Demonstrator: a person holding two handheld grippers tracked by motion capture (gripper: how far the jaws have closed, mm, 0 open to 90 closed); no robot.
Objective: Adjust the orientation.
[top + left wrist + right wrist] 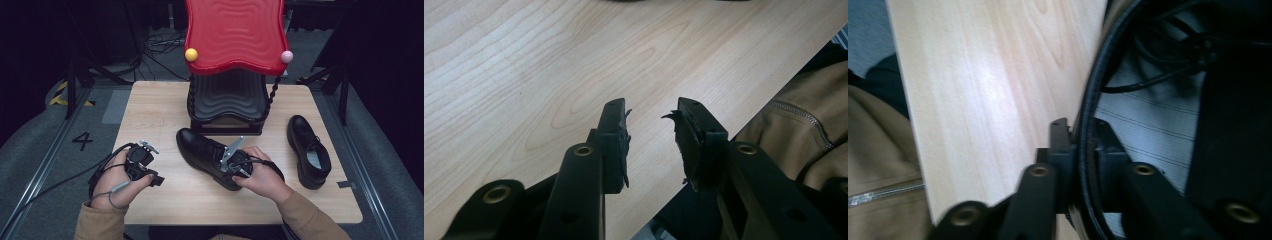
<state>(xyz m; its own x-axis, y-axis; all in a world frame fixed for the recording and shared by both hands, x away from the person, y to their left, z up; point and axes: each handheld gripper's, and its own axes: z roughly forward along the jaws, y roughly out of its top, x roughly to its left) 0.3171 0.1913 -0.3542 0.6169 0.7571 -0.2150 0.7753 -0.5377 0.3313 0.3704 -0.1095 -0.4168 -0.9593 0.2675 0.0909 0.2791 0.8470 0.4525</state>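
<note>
A black leather shoe [202, 150] lies in the middle of the wooden table [160, 110], toe pointing to the far left. My right gripper [239, 169] is shut on the shoe's collar near the heel. In the right gripper view the right gripper [1082, 127] has one jaw outside the black rim [1094, 85] and the other inside, against the grey lining. A second black shoe [309, 150] stands apart at the right. My left gripper [151, 178] hovers over the table's front left; in its own view the left gripper [651, 107] stands open with nothing between its jaws.
A tall stand with a red wavy top [235, 35] and a black wavy base [227, 100] stands at the back middle of the table, just behind the held shoe. The table's front edge [734, 125] runs close by the left gripper, with the person's tan sleeve [804, 130] beyond it.
</note>
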